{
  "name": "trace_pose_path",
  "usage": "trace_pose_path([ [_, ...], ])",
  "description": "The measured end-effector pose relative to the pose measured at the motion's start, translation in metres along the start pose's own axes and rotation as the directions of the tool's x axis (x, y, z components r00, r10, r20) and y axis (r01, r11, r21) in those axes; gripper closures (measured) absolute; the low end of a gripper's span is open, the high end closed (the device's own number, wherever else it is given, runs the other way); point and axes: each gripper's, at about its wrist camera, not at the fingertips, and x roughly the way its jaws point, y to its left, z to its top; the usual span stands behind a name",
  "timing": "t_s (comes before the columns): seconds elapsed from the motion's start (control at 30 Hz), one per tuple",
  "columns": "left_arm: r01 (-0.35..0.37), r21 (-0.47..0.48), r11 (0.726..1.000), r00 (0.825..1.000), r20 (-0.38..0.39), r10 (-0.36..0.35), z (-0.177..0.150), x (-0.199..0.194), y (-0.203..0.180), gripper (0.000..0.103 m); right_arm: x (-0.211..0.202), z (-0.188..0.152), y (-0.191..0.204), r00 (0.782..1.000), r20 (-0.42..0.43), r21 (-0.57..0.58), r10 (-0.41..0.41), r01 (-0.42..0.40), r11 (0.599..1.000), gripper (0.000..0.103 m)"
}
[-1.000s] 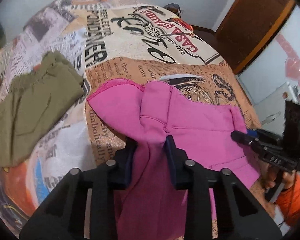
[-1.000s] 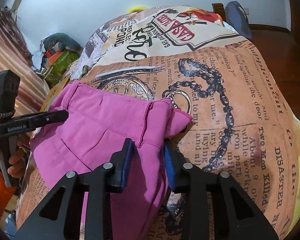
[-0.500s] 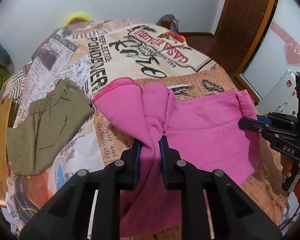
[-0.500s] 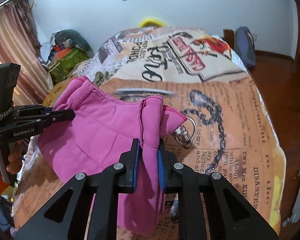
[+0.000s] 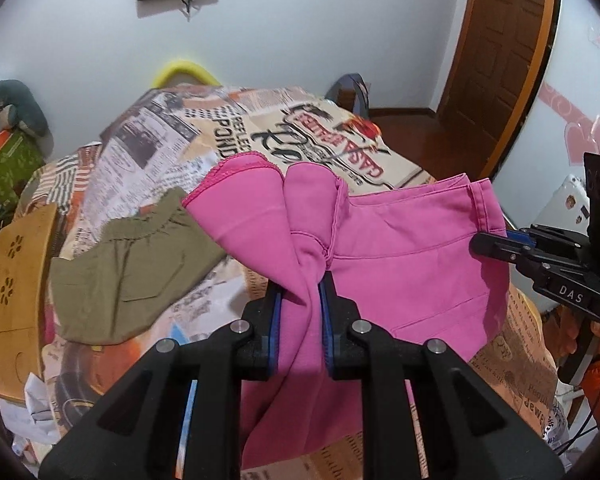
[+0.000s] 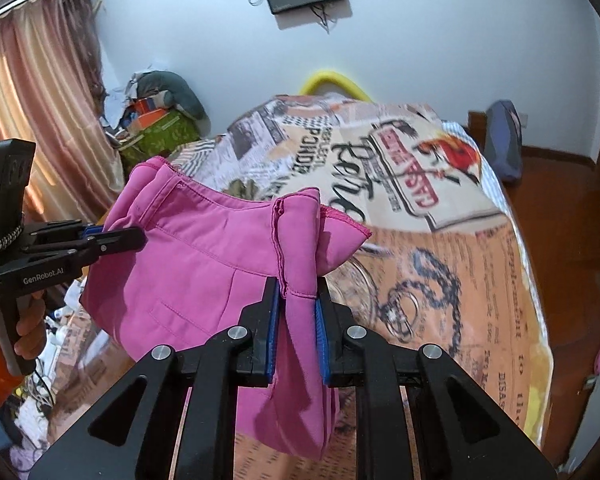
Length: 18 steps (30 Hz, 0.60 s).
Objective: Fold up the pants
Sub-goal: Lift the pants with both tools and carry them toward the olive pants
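The pink pants [image 5: 400,240] hang stretched in the air between my two grippers, above the bed. My left gripper [image 5: 300,284] is shut on one bunched corner of the pink pants. My right gripper [image 6: 297,284] is shut on the other bunched corner of the pants [image 6: 204,256]. Each gripper shows in the other's view: the right one [image 5: 484,242] at the cloth's right edge, the left one [image 6: 134,238] at its left edge. The lower part of the pants droops below the jaws.
The bed [image 5: 340,140] has a newspaper-print cover. Folded olive-green pants [image 5: 132,268] lie on its left side. A wooden board [image 5: 16,292] stands at the left edge. A door [image 5: 504,52] is at the back right, a curtain [image 6: 32,112] and clutter [image 6: 156,124] at the left.
Both grippers closed on the pink pants and lifted them off the bed. The cloth now hangs spread between them, higher than before.
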Motion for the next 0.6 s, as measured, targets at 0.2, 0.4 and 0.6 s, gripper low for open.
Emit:
trace_pose_path([
  [0.2, -0.028, -0.036, 0.999, 0.998, 0.052, 0.03, 0.0, -0.028, 0.026, 0.086, 0.006, 0.021, 0.031, 1.0, 0.026, -0.06, 0.016, -0.014, 0.998, 0.089],
  [0.4, -0.074, -0.083, 0.994, 0.992, 0.098, 0.082, -0.001, -0.053, 0.065, 0.086, 0.017, 0.041, 0.067, 0.997, 0.058, -0.115, 0.047, -0.041, 0.993, 0.089],
  [0.6, -0.138, -0.125, 0.982, 0.98, 0.128, 0.154, 0.001, -0.074, 0.109, 0.086, 0.038, 0.064, 0.106, 0.992, 0.085, -0.155, 0.098, -0.084, 0.984, 0.089],
])
